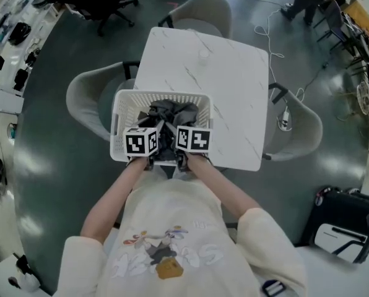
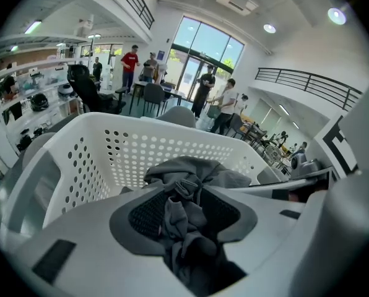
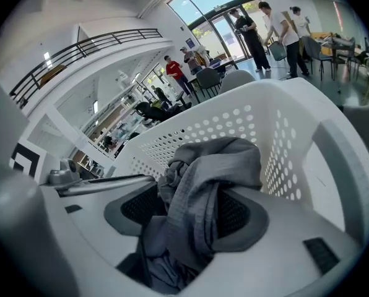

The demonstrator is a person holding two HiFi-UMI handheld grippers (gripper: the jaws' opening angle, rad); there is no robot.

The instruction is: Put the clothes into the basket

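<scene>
A white perforated basket [image 1: 119,113] stands on the near left corner of the white table [image 1: 228,73], with grey clothes [image 1: 170,112] bunched inside it. Both grippers hang side by side over the basket's near rim, tilted down into it. My left gripper [image 1: 147,136] is shut on a fold of grey cloth [image 2: 183,224] that runs between its pads and up toward the heap. My right gripper [image 1: 184,135] is shut on a wider grey fold [image 3: 194,209] draped over its jaws. In both gripper views the basket wall [image 2: 129,153] [image 3: 234,125] rises just behind the cloth.
Grey shell chairs stand at the table's left [image 1: 85,98], far side [image 1: 200,11] and right [image 1: 305,129]. A black office chair [image 1: 104,2] is at the far left. A white cable [image 1: 271,42] trails on the floor. People stand near the glass doors [image 2: 203,91].
</scene>
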